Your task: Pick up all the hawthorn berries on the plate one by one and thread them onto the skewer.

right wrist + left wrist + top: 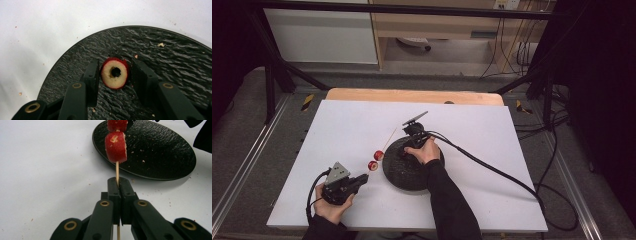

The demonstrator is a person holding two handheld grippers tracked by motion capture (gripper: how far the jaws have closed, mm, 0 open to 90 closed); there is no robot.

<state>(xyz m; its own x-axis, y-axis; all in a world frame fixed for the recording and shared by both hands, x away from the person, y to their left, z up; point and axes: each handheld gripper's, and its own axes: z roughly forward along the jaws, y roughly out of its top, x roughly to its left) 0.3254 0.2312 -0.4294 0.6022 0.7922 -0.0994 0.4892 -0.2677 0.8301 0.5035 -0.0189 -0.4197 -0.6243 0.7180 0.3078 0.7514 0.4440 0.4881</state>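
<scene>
At the left of the high view, the left gripper (360,178) is held low over the white table (337,125), gripped from below by the left hand (332,207), with a grey three-cornered plate (337,173) on top and a black cable looping off its rear. Its jaws are pressed together on a thin wooden skewer (117,173), as is plain in the left gripper view, where the stick is seen pinched between the two black pads and running on below them. Two red fruit slices are threaded on the skewer ahead of the jaws: a nearer slice (115,147) with pale flesh showing at its cut face, and a farther slice (117,124) touching it at the top edge of that view. In the high view the same two slices (375,160) are seen just left of the black plate (394,172), and the bare end of the skewer is seen slanting up and away past them.

Further right, the black plate is seen lying on the table, textured and scattered with pale crumbs. Over it the right gripper (404,152) is held by the right hand (426,150), its cable trailing off to the right across the table. In the right gripper view a cored red slice (115,73) is seen standing on edge on the plate between the two jaws, its round hole facing the camera. The jaws are closed in around it: one pad is seen touching its one side, while a thin gap seems to be left at the other, so a firm pinch cannot be told.
</scene>
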